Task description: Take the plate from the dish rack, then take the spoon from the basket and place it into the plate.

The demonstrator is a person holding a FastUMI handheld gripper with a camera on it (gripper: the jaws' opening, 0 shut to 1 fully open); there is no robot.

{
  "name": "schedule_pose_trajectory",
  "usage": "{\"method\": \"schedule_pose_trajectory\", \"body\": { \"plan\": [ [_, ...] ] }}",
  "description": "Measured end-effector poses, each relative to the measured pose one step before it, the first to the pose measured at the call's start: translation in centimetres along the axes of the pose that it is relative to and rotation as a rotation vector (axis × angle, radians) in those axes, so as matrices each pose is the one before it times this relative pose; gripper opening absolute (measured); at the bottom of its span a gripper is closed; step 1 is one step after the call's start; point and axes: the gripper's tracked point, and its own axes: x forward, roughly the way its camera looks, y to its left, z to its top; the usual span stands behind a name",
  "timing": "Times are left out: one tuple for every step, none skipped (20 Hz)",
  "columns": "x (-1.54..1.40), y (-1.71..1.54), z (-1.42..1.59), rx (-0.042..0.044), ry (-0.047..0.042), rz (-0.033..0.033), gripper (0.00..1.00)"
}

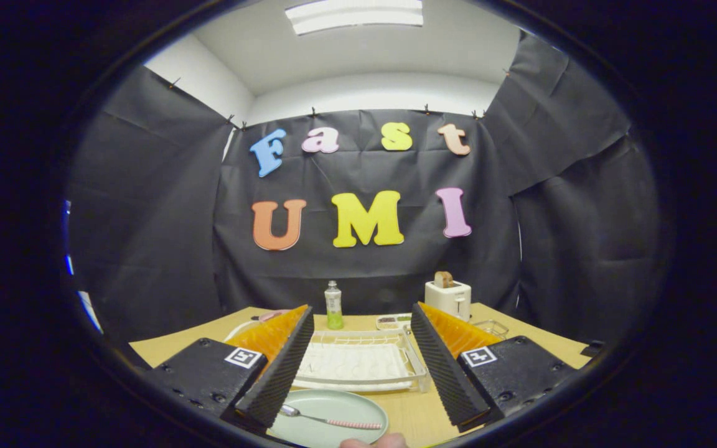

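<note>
One light, slippery spoon (328, 421) already lies in the plate (358, 404) (fragile, I'd judge), so my tool (358, 373) hangs open, gripping nothing.

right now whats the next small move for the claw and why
Probably just back the claw away, kept open. The spoon already lies in the plate on the table, in front of the dish rack, and the spread fingers touch neither, so nothing looks left to place.
</note>
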Motion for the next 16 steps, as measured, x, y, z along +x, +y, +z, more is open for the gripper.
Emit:
{"method": "schedule_pose_trajectory", "body": {
  "plan": [
    [-0.587, -0.333, 0.060, -0.00551, 0.00130, -0.00845, 1.00],
    [-0.622, -0.251, 0.232, -0.00646, -0.00338, -0.01404, 1.00],
    [-0.437, -0.227, 0.438, -0.00493, -0.01018, -0.01373, 1.00],
    [-0.478, -0.065, 0.323, -0.00339, -0.01254, -0.00696, 1.00],
    [-0.431, -0.097, 0.178, -0.00069, -0.01049, -0.00737, 1.00],
    [-0.270, -0.239, 0.100, 0.00177, -0.00728, -0.01193, 1.00],
    [-0.315, -0.185, -0.111, 0.00975, -0.00452, -0.01052, 1.00],
    [-0.200, 0.216, -0.198, 0.01139, 0.00378, 0.00147, 1.00],
    [-0.166, 0.366, -0.477, 0.00417, 0.00728, 0.00926, 1.00],
    [-0.088, 0.118, -0.004, -0.00483, -0.00061, 0.00282, 1.00],
    [-0.044, -0.108, 0.059, -0.01307, -0.00509, 0.00004, 1.00],
    [-0.055, 0.140, 0.124, -0.00934, -0.01206, 0.00743, 1.00],
    [-0.071, 0.550, -0.123, -0.00493, -0.00053, 0.01790, 1.00],
    [0.030, 0.291, -0.453, -0.00464, 0.01373, 0.01510, 1.00],
    [0.046, 0.066, -0.521, 0.00092, 0.01628, 0.01161, 1.00],
    [0.165, 0.117, -0.190, 0.00298, 0.00969, 0.00671, 1.00]
  ]
}}
